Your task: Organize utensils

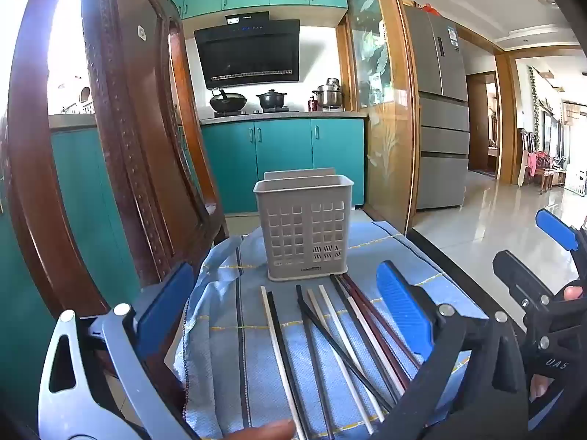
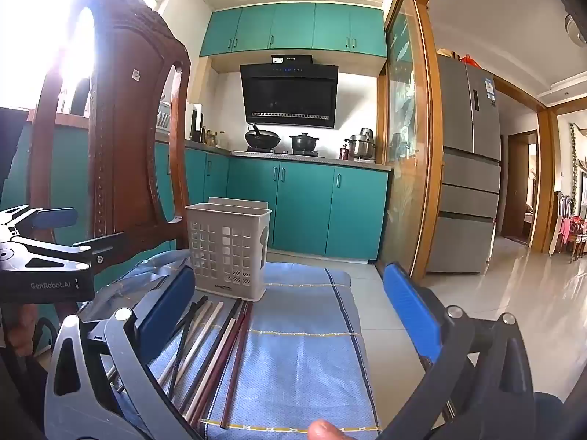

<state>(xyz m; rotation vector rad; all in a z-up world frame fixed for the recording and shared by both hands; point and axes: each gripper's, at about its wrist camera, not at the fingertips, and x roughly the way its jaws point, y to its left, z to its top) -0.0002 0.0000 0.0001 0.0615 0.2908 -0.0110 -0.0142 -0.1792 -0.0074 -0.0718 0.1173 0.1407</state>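
A grey perforated utensil holder (image 1: 305, 226) (image 2: 228, 249) stands upright at the far end of a blue cloth (image 1: 256, 330) (image 2: 304, 348). Several chopsticks (image 1: 330, 333) (image 2: 212, 352), white, black and dark red, lie side by side on the cloth in front of it. My left gripper (image 1: 286, 304) hovers above them, open, with nothing between its blue pads. My right gripper (image 2: 290, 308) is open too, over bare cloth to the right of the chopsticks. Each gripper shows at the edge of the other's view.
A carved wooden chair back (image 1: 121, 139) (image 2: 121, 128) rises close on the left, touching the cloth's edge. The table edge (image 1: 447, 256) drops to a tiled floor (image 2: 513, 293) on the right. A fingertip (image 2: 326, 431) shows at the bottom.
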